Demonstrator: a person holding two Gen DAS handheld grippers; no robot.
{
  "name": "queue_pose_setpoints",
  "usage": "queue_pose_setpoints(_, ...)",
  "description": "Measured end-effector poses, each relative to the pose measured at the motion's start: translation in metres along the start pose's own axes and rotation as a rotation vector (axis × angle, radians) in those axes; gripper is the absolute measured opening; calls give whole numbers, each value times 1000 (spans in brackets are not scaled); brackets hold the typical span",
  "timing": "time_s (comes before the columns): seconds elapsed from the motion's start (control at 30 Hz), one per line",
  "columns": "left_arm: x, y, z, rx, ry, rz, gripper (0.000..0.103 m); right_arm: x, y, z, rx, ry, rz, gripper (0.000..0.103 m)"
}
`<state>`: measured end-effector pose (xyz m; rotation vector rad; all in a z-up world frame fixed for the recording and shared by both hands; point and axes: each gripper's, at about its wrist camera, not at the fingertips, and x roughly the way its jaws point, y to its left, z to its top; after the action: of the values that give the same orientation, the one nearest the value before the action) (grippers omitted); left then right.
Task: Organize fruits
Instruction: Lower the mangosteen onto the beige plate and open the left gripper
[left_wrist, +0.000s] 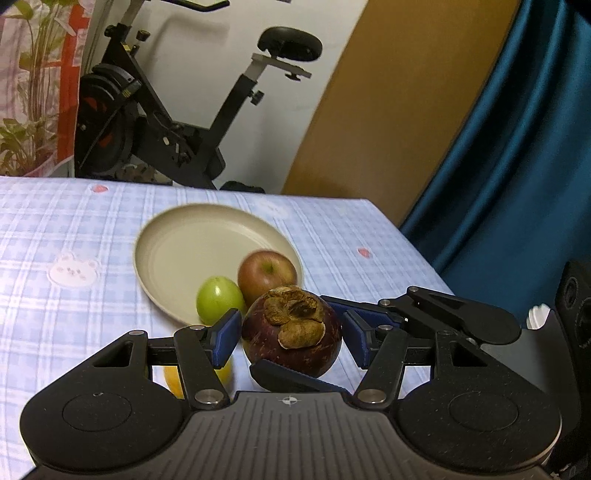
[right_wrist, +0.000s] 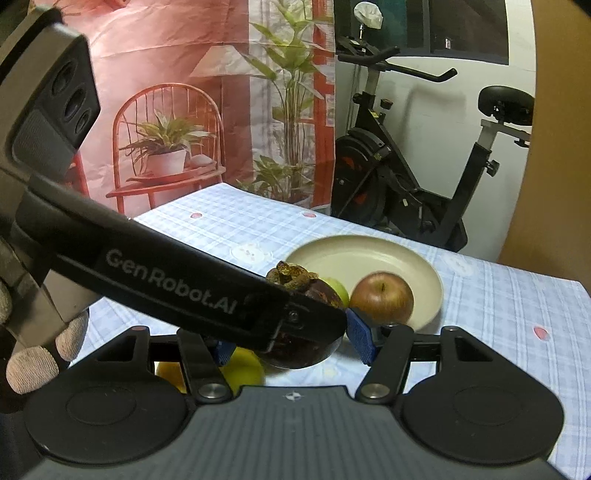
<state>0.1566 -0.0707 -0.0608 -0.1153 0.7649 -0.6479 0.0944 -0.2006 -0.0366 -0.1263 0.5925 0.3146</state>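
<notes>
Both grippers, left (left_wrist: 291, 334) and right (right_wrist: 291, 338), pinch one mangosteen (left_wrist: 291, 332) at frame centre. Above it sit one apple (left_wrist: 266, 271) and one green fruit (left_wrist: 218, 299) on one plate (left_wrist: 177, 251). One yellow fruit (left_wrist: 225, 373) lies lower left.

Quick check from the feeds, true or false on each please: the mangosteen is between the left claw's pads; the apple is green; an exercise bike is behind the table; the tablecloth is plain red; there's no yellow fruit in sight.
1. The mangosteen is between the blue pads of the left claw. True.
2. The apple is green. False: it is reddish. The green fruit is a separate piece beside it.
3. An exercise bike stands behind the table. True.
4. The tablecloth is plain red. False: it is pale blue check with small prints.
5. No yellow fruit is in sight. False: a yellow fruit shows on the cloth, below the left claw's linkage.
</notes>
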Motion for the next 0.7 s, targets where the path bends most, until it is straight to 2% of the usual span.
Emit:
queue_pose_setpoints(0.47,20,42,43,-37,-31,54,61,59,-8,42,-68,-3,60,63)
queue_pose_setpoints(0.7,43,66,62,-50,-1,72,61,104,-20,54,-72,22,77,63)
